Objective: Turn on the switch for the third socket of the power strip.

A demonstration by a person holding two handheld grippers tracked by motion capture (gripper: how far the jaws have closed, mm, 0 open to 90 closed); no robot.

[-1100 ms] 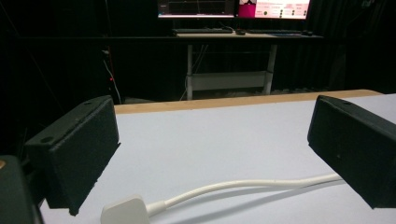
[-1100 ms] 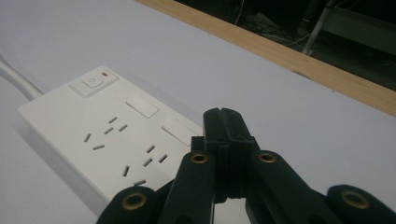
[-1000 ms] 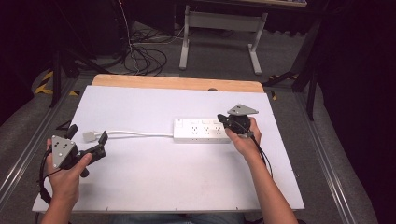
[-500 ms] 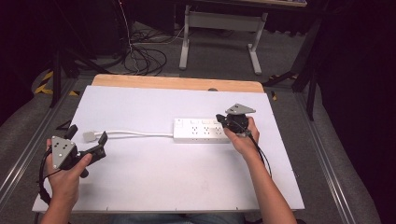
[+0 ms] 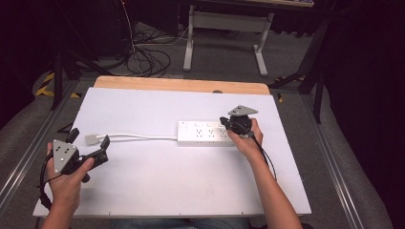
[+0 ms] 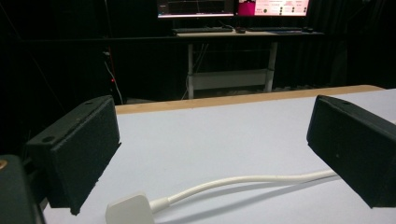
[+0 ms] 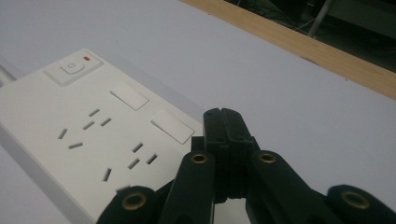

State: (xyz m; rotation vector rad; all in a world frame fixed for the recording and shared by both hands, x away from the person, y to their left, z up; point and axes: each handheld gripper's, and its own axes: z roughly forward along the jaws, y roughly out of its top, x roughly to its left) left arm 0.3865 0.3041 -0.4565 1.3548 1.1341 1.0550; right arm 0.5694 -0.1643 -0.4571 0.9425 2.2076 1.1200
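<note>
While my right claw [image 7: 223,122] hovers clenched and empty over the white plastic power strip [image 5: 206,133], my left claw [image 6: 210,154] gapes released. The strip's flat white plug [image 6: 129,209] lies between its jaws on the white tabletop [image 5: 157,181].

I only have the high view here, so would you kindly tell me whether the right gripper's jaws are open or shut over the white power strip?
Observer: The right gripper is shut, jaws pressed together, nothing between them, above the end of the white plastic power strip.
Operator: Thank you. Is the strip's switch visible?
Observer: Yes, a square push switch at the far end, with a small red mark beside it.
Operator: And the left gripper?
Observer: The left gripper is open; the white plug lies on the table between its jaws, untouched.
</note>
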